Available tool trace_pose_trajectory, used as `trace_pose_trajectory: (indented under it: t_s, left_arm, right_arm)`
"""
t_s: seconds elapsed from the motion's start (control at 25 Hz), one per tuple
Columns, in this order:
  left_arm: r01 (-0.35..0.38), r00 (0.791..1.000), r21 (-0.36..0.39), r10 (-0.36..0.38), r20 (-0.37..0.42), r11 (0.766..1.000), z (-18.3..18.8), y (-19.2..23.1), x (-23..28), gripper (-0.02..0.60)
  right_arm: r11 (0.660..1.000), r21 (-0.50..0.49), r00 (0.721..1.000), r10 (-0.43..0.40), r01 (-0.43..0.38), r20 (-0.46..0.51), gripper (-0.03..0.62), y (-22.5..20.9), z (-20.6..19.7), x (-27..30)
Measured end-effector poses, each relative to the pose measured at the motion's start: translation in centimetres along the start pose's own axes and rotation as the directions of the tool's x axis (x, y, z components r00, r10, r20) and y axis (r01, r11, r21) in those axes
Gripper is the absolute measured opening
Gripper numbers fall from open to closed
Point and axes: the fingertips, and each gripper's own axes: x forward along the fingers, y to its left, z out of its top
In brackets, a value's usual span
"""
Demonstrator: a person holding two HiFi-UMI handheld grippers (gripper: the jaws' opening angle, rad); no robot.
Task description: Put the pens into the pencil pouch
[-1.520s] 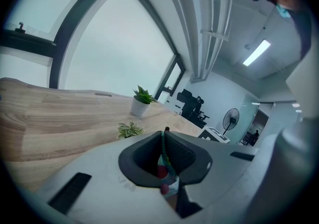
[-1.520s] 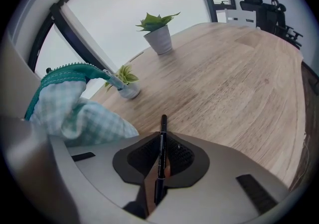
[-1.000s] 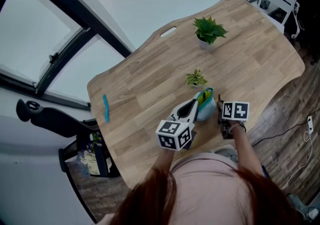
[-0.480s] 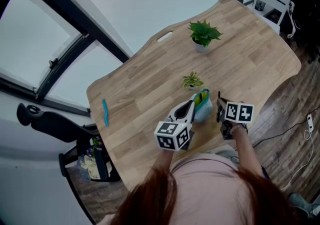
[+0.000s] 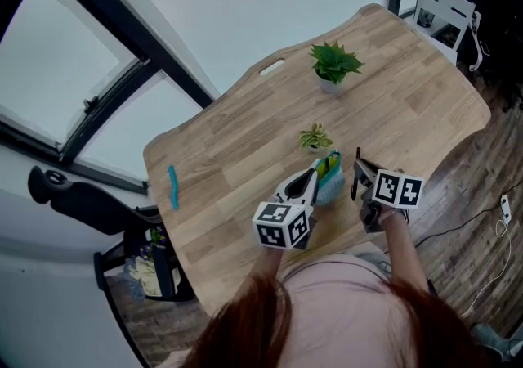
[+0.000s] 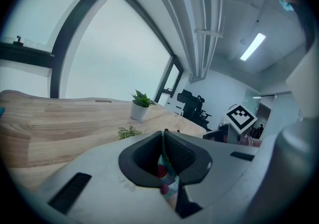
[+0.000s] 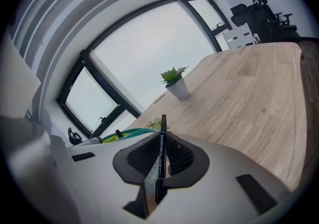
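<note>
My left gripper [image 5: 317,172] is shut on the rim of the light-blue pencil pouch [image 5: 332,180] and holds it up off the wooden table [image 5: 245,137]. In the left gripper view the pouch's teal zipper edge [image 6: 162,154] runs between the closed jaws [image 6: 163,136]. My right gripper [image 5: 360,176] is shut on a black pen [image 7: 160,156], which stands upright between its pads, just right of the pouch [image 7: 130,133]. The pouch's mouth shows yellow-green inside. A blue pen [image 5: 172,186] lies on the table far to the left.
A potted green plant [image 5: 333,64] stands at the far side of the table, and a smaller plant [image 5: 315,138] sits just beyond the pouch. A black chair arm [image 5: 73,191] is off the table's left edge. White furniture [image 5: 441,11] stands at the far right.
My right gripper has risen with the black pen and tipped it more upright beside the pouch. The left gripper and pouch have stayed put.
</note>
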Motion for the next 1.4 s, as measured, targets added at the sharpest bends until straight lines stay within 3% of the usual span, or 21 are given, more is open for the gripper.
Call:
trace_pose_trajectory:
  t_s: [0.44, 0.76, 1.12, 1.4]
  left_arm:
    - [0.009, 1.000, 0.003, -0.009, 0.002, 1.000, 0.1, -0.2, 0.0, 0.014]
    - [0.026, 1.000, -0.005, -0.026, 0.004, 1.000, 0.1, -0.8, 0.1, 0.014]
    - [0.029, 1.000, -0.003, -0.029, 0.008, 1.000, -0.1, -1.0, 0.0, 0.014]
    - [0.033, 0.999, 0.001, -0.033, 0.008, 0.999, -0.2, -1.4, -0.1, 0.014]
  right_arm:
    - [0.996, 0.026, 0.992, 0.088, -0.091, 0.095, 0.032, 2.6, 2.8, -1.8]
    - [0.978, 0.069, 0.964, 0.181, -0.198, 0.193, 0.032, 4.8, 5.0, -3.4]
    - [0.943, 0.080, 0.902, 0.280, -0.322, 0.330, 0.032, 7.2, 7.8, -5.0]
    - [0.923, 0.011, 0.838, 0.345, -0.385, 0.424, 0.032, 9.2, 9.8, -6.0]
